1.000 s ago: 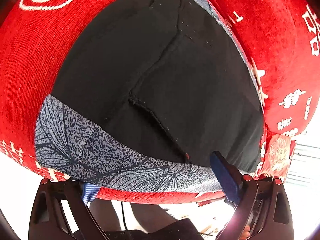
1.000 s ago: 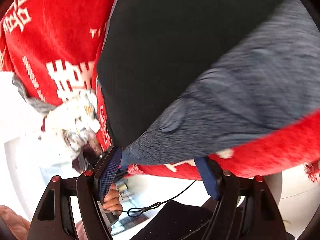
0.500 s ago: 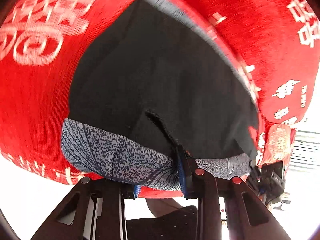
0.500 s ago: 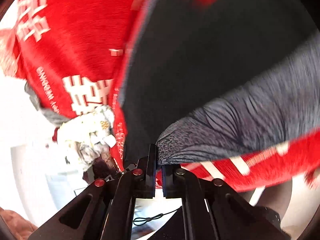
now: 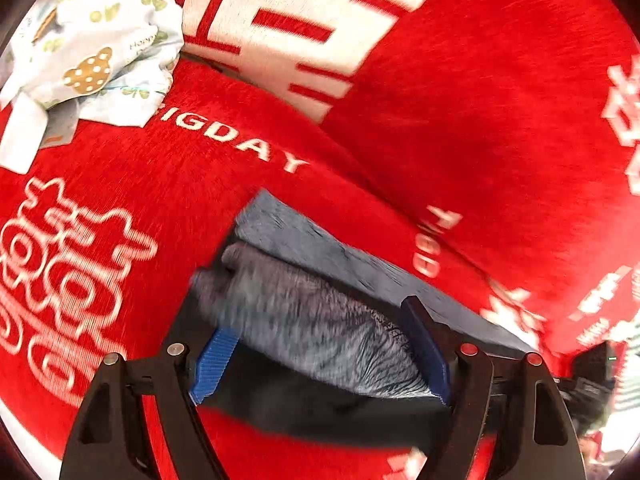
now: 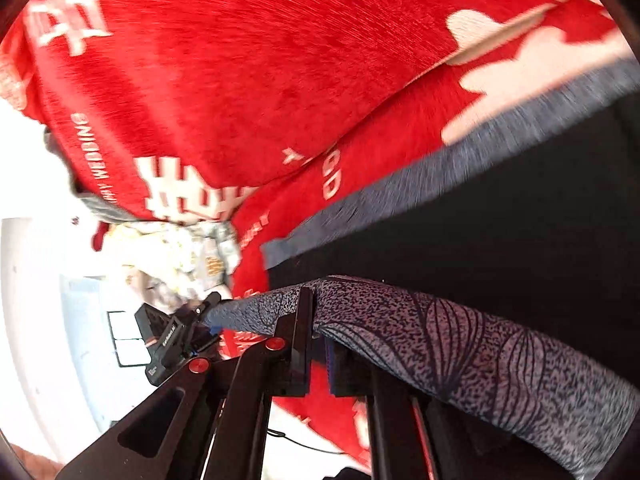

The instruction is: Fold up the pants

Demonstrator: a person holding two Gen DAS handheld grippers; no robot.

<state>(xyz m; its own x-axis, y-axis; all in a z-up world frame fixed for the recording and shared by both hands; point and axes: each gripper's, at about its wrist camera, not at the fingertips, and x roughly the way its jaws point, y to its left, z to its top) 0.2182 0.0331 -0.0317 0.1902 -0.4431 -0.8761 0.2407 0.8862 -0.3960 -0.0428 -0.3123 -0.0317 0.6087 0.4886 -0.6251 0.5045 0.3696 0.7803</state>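
The pants are black with a grey leaf-patterned band (image 6: 460, 344). They lie on a red bedspread (image 5: 480, 120). My right gripper (image 6: 318, 320) is shut on the patterned band and holds it lifted above the black cloth (image 6: 520, 220). In the left wrist view my left gripper (image 5: 320, 344) has its jaws wide apart, with the blurred grey band (image 5: 312, 320) lying between the blue pads (image 5: 212, 360). It is not clamped. My left gripper also shows in the right wrist view (image 6: 188, 328), at the far end of the band.
Red pillows with white characters (image 5: 320, 20) lie behind the pants. A white printed cloth bundle (image 5: 92, 40) sits at the upper left. The bed edge and a bright white floor (image 6: 60, 300) are to the left in the right wrist view.
Both grippers carried the patterned band up and over toward the pillows. My left gripper, shut half a second ago, has opened. My right gripper stays shut on the band.
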